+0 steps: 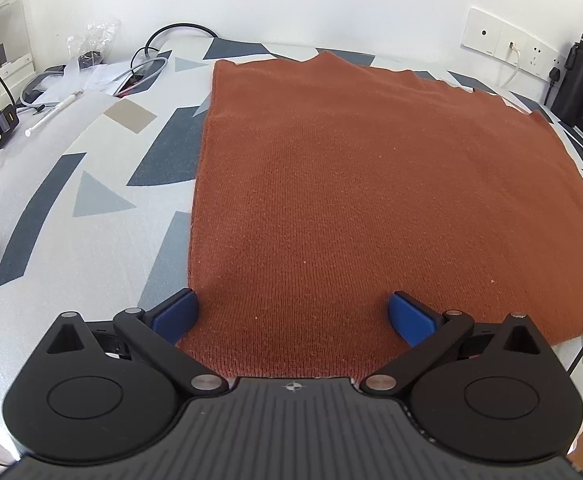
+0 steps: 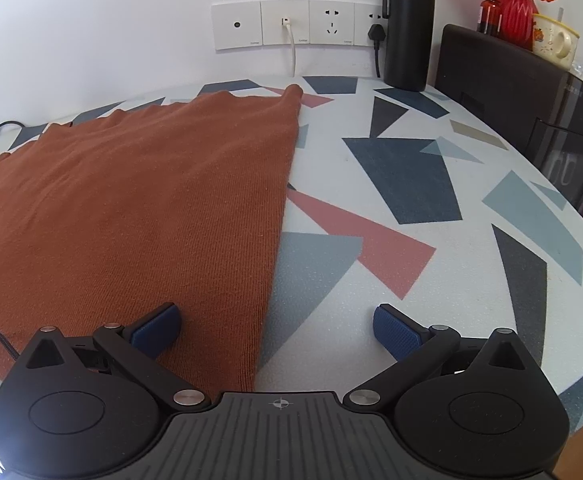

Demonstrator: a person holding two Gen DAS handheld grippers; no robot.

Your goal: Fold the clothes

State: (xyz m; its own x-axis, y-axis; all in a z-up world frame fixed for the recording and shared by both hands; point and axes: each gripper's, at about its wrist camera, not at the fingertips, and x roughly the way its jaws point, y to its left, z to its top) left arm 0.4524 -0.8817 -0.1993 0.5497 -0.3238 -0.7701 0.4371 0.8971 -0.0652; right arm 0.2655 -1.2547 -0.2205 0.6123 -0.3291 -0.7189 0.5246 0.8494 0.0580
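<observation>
- Rust-orange ribbed knit, the garment lies flat on the table, already a neat rectangle with straight left and right sides; I judge at least one fold is done, since no sleeves show.
- Its far edge looks wavy and layered near the wall, while the near edge sits at the table's front edge, right under my tools.
- I judge a further fold, near edge toward far edge, is still left, and neither tool has hold of the cloth yet.
- Beneath it, the tablecloth is matte white, printed with navy, grey, pink and tan angular shapes.
- My left gripper stands wide apart over the garment's near left corner, textured blue pads on black arms.
- My right gripper is likewise spread wide, straddling the garment's right side near the front corner: one pad over knit, one over bare cloth.
- At the far right corner stands a smooth black cylindrical flask.
</observation>
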